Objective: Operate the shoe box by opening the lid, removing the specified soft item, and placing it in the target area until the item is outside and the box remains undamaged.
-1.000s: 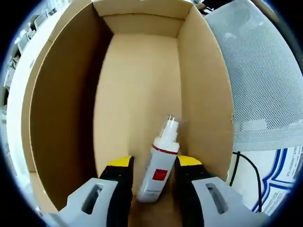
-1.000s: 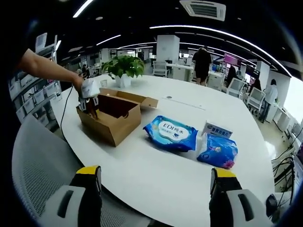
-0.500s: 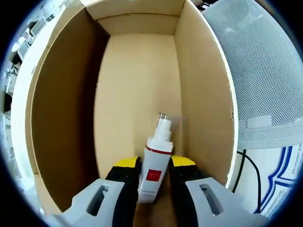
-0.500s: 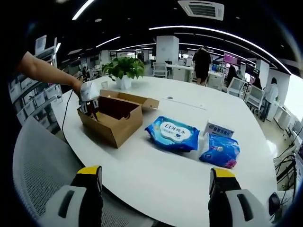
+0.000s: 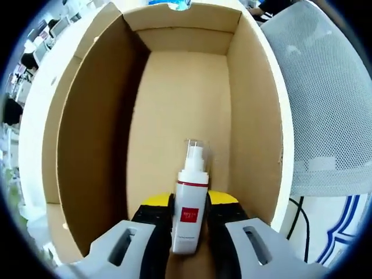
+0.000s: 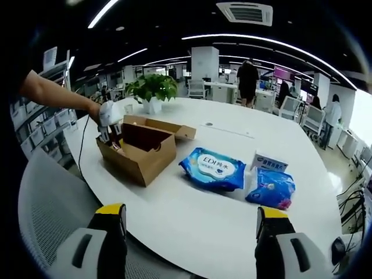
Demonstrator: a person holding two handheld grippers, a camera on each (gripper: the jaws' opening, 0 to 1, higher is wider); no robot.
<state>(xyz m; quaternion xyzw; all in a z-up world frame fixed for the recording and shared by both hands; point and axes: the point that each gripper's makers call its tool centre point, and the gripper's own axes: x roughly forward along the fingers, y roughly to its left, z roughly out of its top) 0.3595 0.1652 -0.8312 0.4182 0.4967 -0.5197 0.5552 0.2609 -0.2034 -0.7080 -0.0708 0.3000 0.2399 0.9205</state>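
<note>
Left tool (image 5: 189, 218): inside the open box (image 5: 93, 145), jaws with yellow tips clamped on the lower body of a bottle (image 5: 190, 215). In the right gripper view this tool (image 6: 108, 129) sits at the box's end nearest the worktop's left edge, held by a person's hand (image 6: 96, 110) with a bare forearm.

Bottle: white plastic, red band below the neck, red square label, clear cap over a spray nozzle. It lies inside the box close to the near end, nozzle pointing toward the far wall, and nearer the right wall than the left. Whether it touches the floor of the box I cannot tell.

Box: brown cardboard, lid flap (image 6: 168, 125) folded back on the far side. It stands on the white worktop (image 6: 192, 215) toward its left edge.

Right tool (image 6: 189, 232): jaws wide apart, yellow tips, holding nothing, above the near edge of the worktop.

Wipes pack (image 6: 213, 167): blue, white label, flat on the worktop right of the box, apart from it.

Second pack (image 6: 272, 189): blue with a pink patch, right of the wipes pack, just beside it.

Card (image 6: 267, 161): white with a blue stripe, standing behind the second pack.

Plant (image 6: 152, 90): green, in a white pot, at the far left of the worktop behind the box.

Mesh chair (image 5: 325, 99): white, beside the box's right wall; a black cable (image 5: 299, 203) hangs below it.
</note>
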